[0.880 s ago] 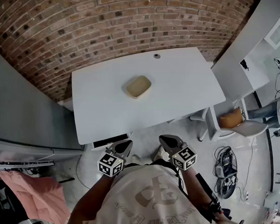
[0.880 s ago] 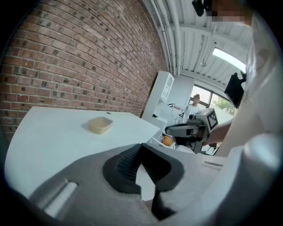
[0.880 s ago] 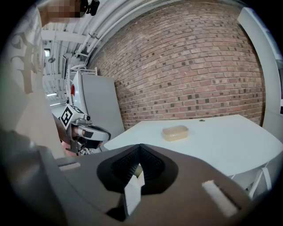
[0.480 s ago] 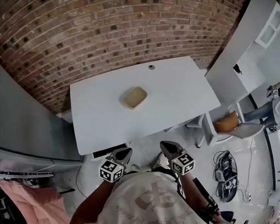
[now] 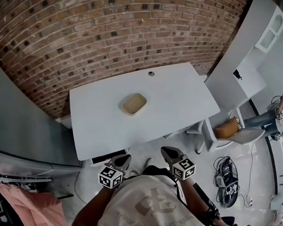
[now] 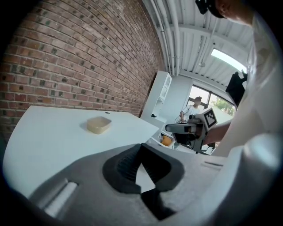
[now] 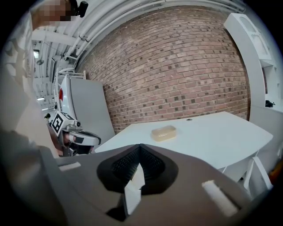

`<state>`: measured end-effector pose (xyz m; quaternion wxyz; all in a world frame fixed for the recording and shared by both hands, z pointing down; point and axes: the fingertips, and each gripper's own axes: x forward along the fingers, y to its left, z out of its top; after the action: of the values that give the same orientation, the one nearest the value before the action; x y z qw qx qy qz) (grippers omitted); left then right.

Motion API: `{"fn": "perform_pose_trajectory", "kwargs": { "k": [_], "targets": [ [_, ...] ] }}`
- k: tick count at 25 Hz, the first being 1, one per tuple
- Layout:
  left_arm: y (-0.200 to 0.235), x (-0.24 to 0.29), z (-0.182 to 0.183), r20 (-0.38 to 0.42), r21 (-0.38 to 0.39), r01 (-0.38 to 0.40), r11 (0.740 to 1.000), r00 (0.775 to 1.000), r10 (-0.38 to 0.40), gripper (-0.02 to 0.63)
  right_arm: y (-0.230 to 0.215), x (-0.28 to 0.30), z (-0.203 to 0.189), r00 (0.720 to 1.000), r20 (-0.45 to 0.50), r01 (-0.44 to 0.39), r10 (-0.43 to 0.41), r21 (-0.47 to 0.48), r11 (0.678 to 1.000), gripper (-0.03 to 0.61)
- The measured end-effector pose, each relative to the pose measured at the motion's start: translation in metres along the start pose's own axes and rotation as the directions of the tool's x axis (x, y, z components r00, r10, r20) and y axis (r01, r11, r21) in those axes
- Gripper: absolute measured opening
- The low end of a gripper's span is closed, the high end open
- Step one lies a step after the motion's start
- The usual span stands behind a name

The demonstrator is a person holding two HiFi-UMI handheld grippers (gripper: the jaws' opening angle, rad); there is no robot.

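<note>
A shallow tan dish [image 5: 134, 104] sits alone near the middle of a white table [image 5: 179, 97]. Both grippers hang close to the person's body, short of the table's near edge and above the floor. My left gripper [image 5: 123, 158] is shut with nothing in it; its jaws meet at a point [image 6: 141, 148], and the dish [image 6: 99, 125] lies well beyond on the table [image 6: 48, 137]. My right gripper [image 5: 166, 152] is also shut and empty [image 7: 140, 148], aimed toward the dish [image 7: 164, 132] far ahead. Each gripper sees the other beside it.
A brick wall [image 5: 88, 34] backs the table. A grey cabinet [image 5: 20, 124] stands left, a white cupboard [image 5: 245, 49] right. A white chair with an orange cushion [image 5: 226, 127] sits by the table's right end. Cables [image 5: 224, 169] lie on the floor, pink cloth [image 5: 31, 203] at lower left.
Both grippers stay shut and low by the body. The head camera has shifted a little, and the table and dish look slightly farther off in the right gripper view.
</note>
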<state>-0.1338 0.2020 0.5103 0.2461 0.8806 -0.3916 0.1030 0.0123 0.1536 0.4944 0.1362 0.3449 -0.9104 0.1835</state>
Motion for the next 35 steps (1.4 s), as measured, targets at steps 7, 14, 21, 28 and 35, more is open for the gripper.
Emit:
{"fn": "perform_pose_trajectory", "kwargs": {
  "k": [7,14,21,28,35],
  "targets": [
    [0.011,0.007,-0.004,-0.036,-0.003,-0.011,1.000,0.999,0.011,0.003,-0.020,0.019,0.002,1.000,0.010,-0.001,0.001,0.031,1.000,0.008],
    [0.036,0.032,0.013,-0.051,-0.012,-0.050,0.999,0.997,0.050,0.003,-0.043,0.054,0.014,0.998,-0.008,-0.057,0.057,0.017,0.998,0.008],
    [0.059,0.075,0.042,-0.077,-0.012,-0.052,0.999,0.996,0.051,0.003,-0.088,0.091,0.040,0.997,-0.014,-0.079,0.079,0.020,0.997,0.008],
    [0.076,0.119,0.056,-0.126,0.001,-0.040,0.999,0.991,0.039,0.003,-0.127,0.122,0.054,0.994,-0.034,-0.102,0.103,0.024,0.994,0.008],
    [0.105,0.154,0.065,-0.204,0.046,-0.088,0.995,0.974,0.095,0.004,-0.156,0.153,0.058,0.991,-0.059,-0.121,0.123,0.042,0.992,0.008]
  ]
}}
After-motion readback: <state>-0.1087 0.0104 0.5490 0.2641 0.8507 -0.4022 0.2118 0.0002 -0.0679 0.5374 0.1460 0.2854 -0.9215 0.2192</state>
